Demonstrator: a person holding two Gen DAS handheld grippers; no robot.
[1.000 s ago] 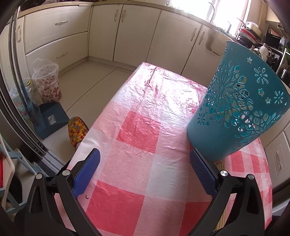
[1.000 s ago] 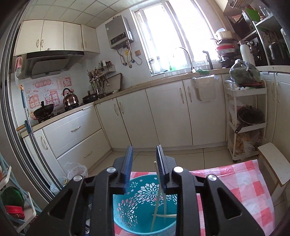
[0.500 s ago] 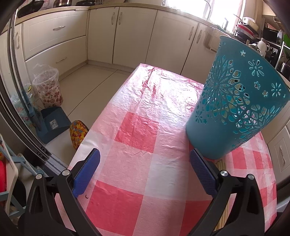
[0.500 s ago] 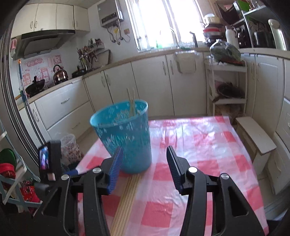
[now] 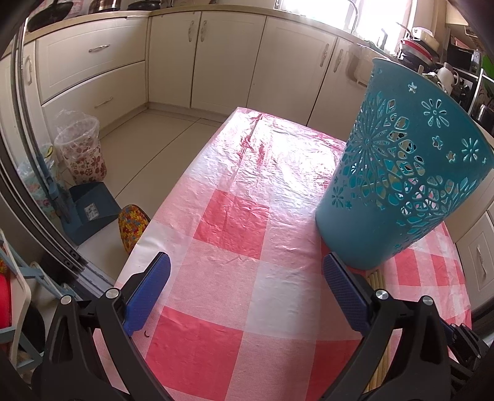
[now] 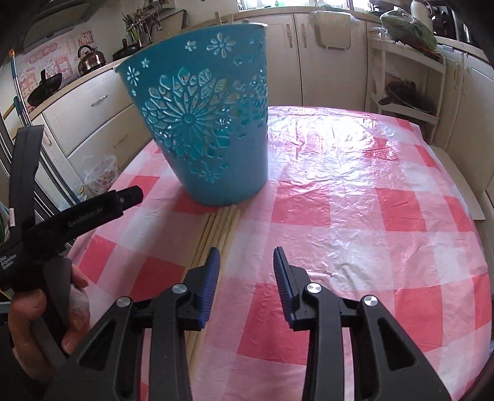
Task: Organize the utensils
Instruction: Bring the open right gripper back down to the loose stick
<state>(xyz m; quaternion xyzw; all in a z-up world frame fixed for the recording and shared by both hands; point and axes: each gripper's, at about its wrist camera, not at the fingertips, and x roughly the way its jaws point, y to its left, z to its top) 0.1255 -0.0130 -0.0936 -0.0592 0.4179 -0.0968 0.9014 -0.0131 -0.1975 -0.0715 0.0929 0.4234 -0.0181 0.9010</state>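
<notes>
My R gripper (image 6: 247, 271), empty w/ jaws closing, sits just right of chopsticks (image 6: 216, 228), long axis running near-to-far toward basket (image 6: 213, 123); L gripper (image 5: 247, 290) open, farther off.

A red-and-white checked plastic cloth (image 5: 234, 222) covers the table. Cream cabinets (image 5: 228, 58) line the far walls under a counter (image 6: 102, 66). On that counter stand a kettle (image 6: 89, 58) and a black wok (image 6: 46, 89) before a patterned backsplash. On the floor off the table's left edge sit a floral bin lined with clear plastic (image 5: 81, 148), a blue dustpan (image 5: 92, 212) and a multicoloured slipper (image 5: 133, 222). A white shelf rack (image 6: 407, 77) stands by the right-hand cabinets, with a green bag (image 6: 407, 29) on top.
</notes>
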